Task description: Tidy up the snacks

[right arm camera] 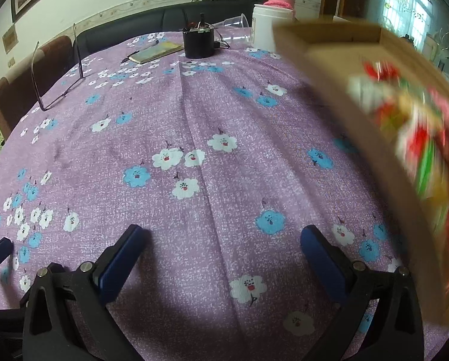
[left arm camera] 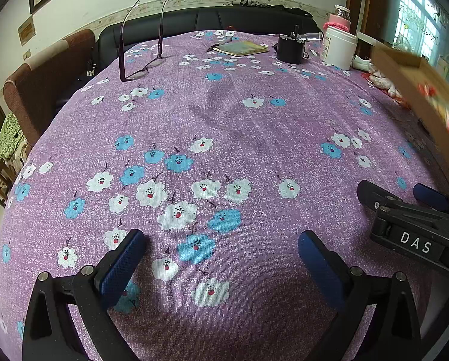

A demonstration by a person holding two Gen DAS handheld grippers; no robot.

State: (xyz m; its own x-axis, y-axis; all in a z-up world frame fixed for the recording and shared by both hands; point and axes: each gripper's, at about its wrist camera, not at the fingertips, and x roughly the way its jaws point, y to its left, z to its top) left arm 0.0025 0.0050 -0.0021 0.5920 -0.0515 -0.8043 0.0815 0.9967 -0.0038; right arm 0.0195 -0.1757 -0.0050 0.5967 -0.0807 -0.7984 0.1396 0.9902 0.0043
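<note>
A brown cardboard box is motion-blurred and tilted at the right of the right wrist view, with colourful wrapped snacks inside. The left wrist view catches the same box at its right edge. What holds the box is out of view. My right gripper is open over the purple flowered tablecloth, just left of the box, with nothing between its fingers. My left gripper is open too and hovers low over the cloth. The right gripper sits close on its right.
Upturned glasses lie at the far left. At the back are a notebook with a pen, a black pot, a white jar, a pink-sleeved bottle and a tipped clear cup. A dark sofa and brown chair border the table.
</note>
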